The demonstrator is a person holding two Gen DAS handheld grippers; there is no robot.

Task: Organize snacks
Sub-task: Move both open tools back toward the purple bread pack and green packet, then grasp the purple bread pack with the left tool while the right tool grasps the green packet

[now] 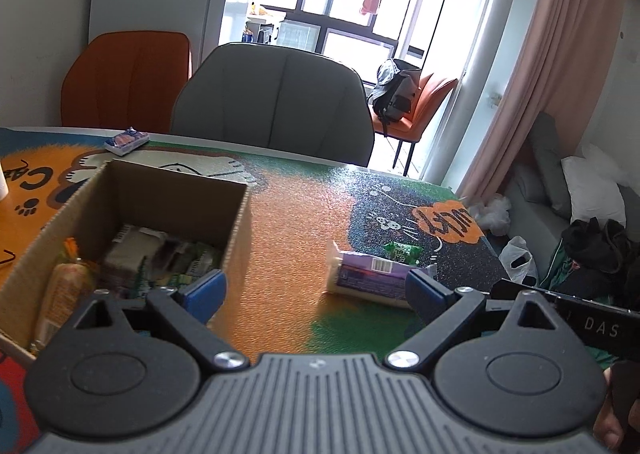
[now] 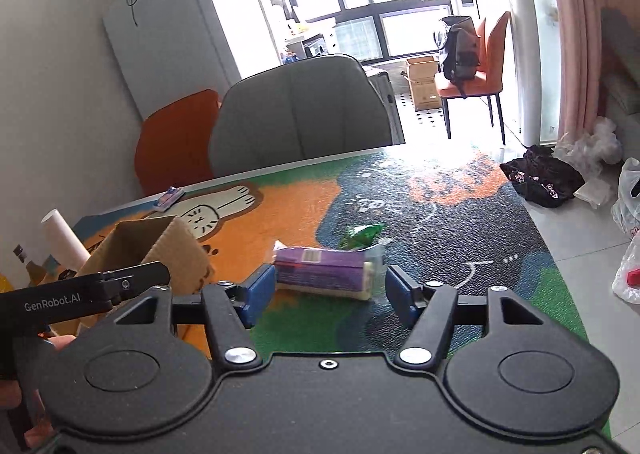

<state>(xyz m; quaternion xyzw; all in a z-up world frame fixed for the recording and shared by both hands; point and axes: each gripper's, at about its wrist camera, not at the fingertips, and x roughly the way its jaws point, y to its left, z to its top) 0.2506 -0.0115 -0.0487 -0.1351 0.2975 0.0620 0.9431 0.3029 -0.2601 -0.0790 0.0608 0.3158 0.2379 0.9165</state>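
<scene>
A purple snack pack [image 1: 370, 278] lies on the colourful table mat, with a small green packet [image 1: 402, 253] just behind it. My left gripper [image 1: 316, 294] is open and empty, between the pack and a cardboard box [image 1: 236, 230] that holds several snacks [image 1: 132, 254]. In the right wrist view the purple pack [image 2: 324, 268] lies just ahead of my open, empty right gripper [image 2: 330, 292], with the green packet [image 2: 360, 234] behind it and the box [image 2: 180, 250] to the left.
A small blue-and-white packet [image 1: 126, 141] lies near the table's far edge. A grey chair [image 1: 276, 102] and an orange chair [image 1: 128, 78] stand behind the table. A white roll [image 2: 64, 240] stands left of the box. The table's right edge [image 2: 560, 254] drops to the floor.
</scene>
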